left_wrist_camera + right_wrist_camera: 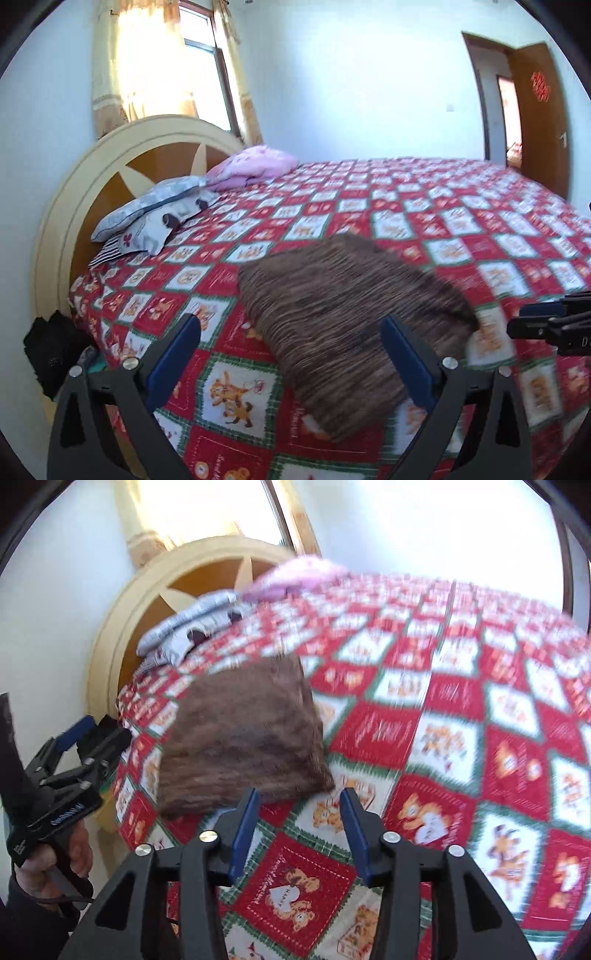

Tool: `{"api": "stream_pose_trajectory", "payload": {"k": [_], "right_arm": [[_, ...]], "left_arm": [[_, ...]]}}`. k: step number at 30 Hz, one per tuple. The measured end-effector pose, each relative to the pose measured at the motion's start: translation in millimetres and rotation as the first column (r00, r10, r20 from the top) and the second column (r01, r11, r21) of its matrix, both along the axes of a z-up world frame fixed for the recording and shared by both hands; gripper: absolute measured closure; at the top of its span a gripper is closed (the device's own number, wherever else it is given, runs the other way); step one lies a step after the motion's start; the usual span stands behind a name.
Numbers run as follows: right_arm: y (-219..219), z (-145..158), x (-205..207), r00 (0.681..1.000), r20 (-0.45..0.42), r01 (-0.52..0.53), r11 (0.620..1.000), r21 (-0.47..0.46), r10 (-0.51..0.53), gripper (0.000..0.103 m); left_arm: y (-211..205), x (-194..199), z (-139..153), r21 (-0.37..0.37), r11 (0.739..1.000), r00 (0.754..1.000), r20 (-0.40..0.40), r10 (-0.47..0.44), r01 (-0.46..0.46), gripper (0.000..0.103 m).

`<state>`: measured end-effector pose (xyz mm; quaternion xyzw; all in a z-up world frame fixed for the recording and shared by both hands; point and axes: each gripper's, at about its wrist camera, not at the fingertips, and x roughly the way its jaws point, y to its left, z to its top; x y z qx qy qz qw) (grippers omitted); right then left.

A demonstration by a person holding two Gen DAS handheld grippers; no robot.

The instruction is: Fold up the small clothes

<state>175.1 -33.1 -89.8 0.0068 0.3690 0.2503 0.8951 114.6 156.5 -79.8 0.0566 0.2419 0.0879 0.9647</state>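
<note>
A brown striped garment [351, 306] lies folded flat on the red patchwork bedspread [461, 229]. In the left wrist view my left gripper [291, 328] stands wide open just short of the garment's near edge, its blue pads [177, 354] apart and pressing on nothing. My right gripper [517, 321] pokes in from the right edge, clear of the cloth. In the right wrist view my right gripper [301, 801] is open over bare bedspread [443, 738], just to the near right of the garment [240, 734]. A hand holds my left gripper [99, 734] open at the garment's left.
Grey patterned pillows [147, 214] and a pink bundle [255, 166] sit by the round headboard [66, 206]. A black object [51, 350] hangs off the bed's left corner. A curtained window [155, 62] and an open brown door [539, 118] are in the walls behind.
</note>
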Motion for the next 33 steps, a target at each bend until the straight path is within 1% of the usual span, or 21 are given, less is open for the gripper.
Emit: {"api": "stream_pose_trajectory", "payload": {"k": [3, 5, 10, 17, 27, 33], "right_arm": [[-0.6, 20.5, -21.4, 0.997, 0.080, 0.000, 1.000, -0.015, 0.001, 0.048], [-0.3, 28.6, -29.6, 0.994, 0.110, 0.001, 1.000, -0.022, 0.002, 0.048], [2.0, 38.7, -43.8, 0.989, 0.145, -0.007, 1.000, -0.025, 0.011, 0.048], [6.3, 46.0, -50.6, 0.984, 0.181, 0.001, 1.000, -0.024, 0.004, 0.047], [9.6, 43.6, -53.4, 0.983, 0.185, -0.001, 0.999, -0.043, 0.009, 0.047], [10.4, 45.7, -57.3, 0.980, 0.198, 0.005, 0.999, -0.041, 0.003, 0.046]], "left_arm": [[-3.8, -6.0, 11.0, -0.015, 1.000, 1.000, 0.017, -0.020, 0.020, 0.003], [-9.0, -9.0, 13.9, -0.009, 1.000, 0.999, 0.030, -0.025, 0.026, 0.003], [-16.4, -16.2, 21.1, -0.002, 0.999, 0.998, 0.051, -0.037, 0.038, 0.003], [-20.0, -21.7, 25.9, 0.001, 0.999, 0.997, 0.067, -0.044, 0.044, 0.003], [-14.4, -21.3, 25.7, -0.027, 0.999, 0.998, 0.060, -0.028, 0.030, 0.003], [-13.6, -21.7, 26.3, -0.027, 0.999, 0.998, 0.061, -0.029, 0.031, 0.002]]}}
